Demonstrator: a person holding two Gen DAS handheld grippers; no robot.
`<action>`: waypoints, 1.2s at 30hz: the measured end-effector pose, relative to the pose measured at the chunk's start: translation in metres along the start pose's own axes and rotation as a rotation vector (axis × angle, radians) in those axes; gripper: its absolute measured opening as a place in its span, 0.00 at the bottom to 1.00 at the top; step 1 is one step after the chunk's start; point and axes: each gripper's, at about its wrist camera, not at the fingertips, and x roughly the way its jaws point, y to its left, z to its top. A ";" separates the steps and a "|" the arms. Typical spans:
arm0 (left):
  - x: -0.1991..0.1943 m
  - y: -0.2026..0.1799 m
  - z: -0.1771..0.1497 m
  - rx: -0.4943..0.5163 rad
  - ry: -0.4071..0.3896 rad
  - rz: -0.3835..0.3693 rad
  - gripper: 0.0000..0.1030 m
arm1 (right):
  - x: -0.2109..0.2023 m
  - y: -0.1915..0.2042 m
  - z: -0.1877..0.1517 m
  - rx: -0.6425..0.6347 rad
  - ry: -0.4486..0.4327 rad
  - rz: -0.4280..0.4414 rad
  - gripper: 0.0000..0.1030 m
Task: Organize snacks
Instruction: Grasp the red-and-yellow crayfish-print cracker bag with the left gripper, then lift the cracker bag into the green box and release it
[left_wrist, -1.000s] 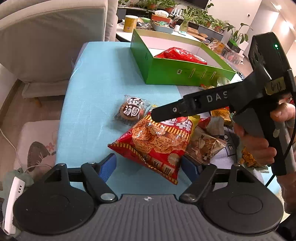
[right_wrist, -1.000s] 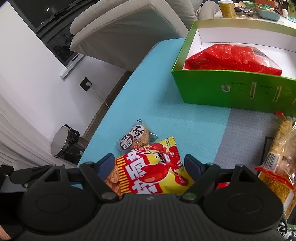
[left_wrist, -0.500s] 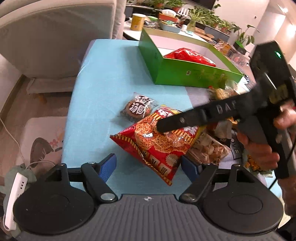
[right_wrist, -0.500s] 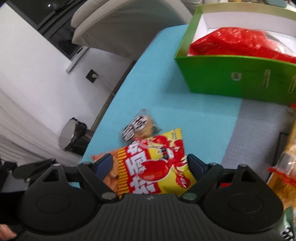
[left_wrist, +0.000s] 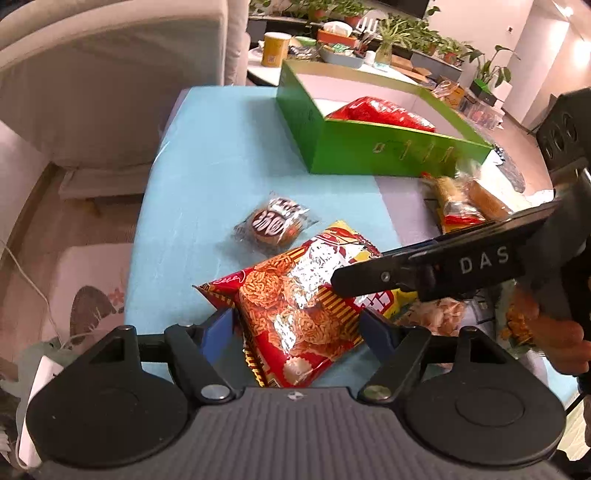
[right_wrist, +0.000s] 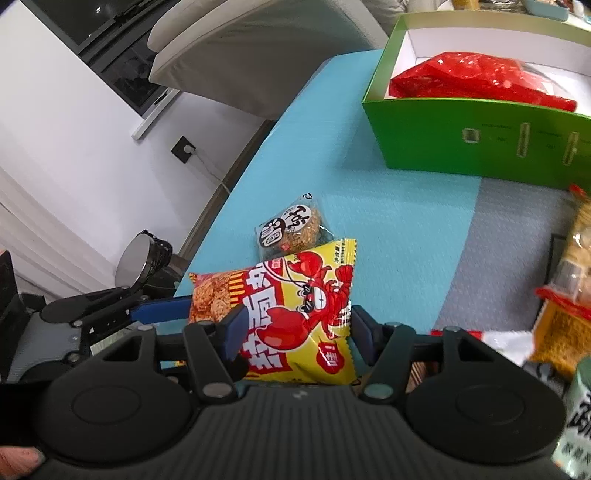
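left gripper (left_wrist: 299, 325): jaws closing, snack bag between the blue pads; left pad sits right at the bag's edge, right pad looks just off it. Can't tell if it's actually pinching yet.
right gripper (right_wrist: 295, 328): jaws closing on the same bag; both pads look pressed against its sides, foil bulging between them. Counts as grasping the bag.
snack bag (left_wrist: 295, 295): red/yellow crab-print pack, lying on the table at the near edge, one end in each gripper. In the right wrist view (right_wrist: 295, 306) the crab artwork faces up.
round snack (left_wrist: 271, 225): small clear-wrapped cake with a dark label, on the blue cloth just beyond the bag; in the right wrist view (right_wrist: 291, 229) the bag's corner overlaps its wrapper.
box (left_wrist: 369, 155): green with white inside, open top, at the far side of the table, well apart from the bag.
red bag (left_wrist: 380, 112): already inside the box, leaning on the near wall.
other snacks (left_wrist: 458, 206): yellow/orange packs piled on the grey mat right of the bag, near the box's front corner.
table (left_wrist: 207, 155): blue cloth on the left, grey mat on the right.
hand (left_wrist: 561, 339): wrapped round the right gripper's handle, right edge of the left wrist view.
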 end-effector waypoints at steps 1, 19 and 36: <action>-0.003 -0.002 0.001 0.010 -0.011 0.001 0.70 | -0.003 0.002 -0.001 -0.003 -0.009 -0.006 0.66; -0.039 -0.066 0.059 0.236 -0.245 -0.016 0.70 | -0.091 0.003 0.005 0.007 -0.343 -0.074 0.66; -0.020 -0.115 0.120 0.338 -0.343 -0.024 0.69 | -0.120 -0.034 0.035 0.087 -0.496 -0.126 0.66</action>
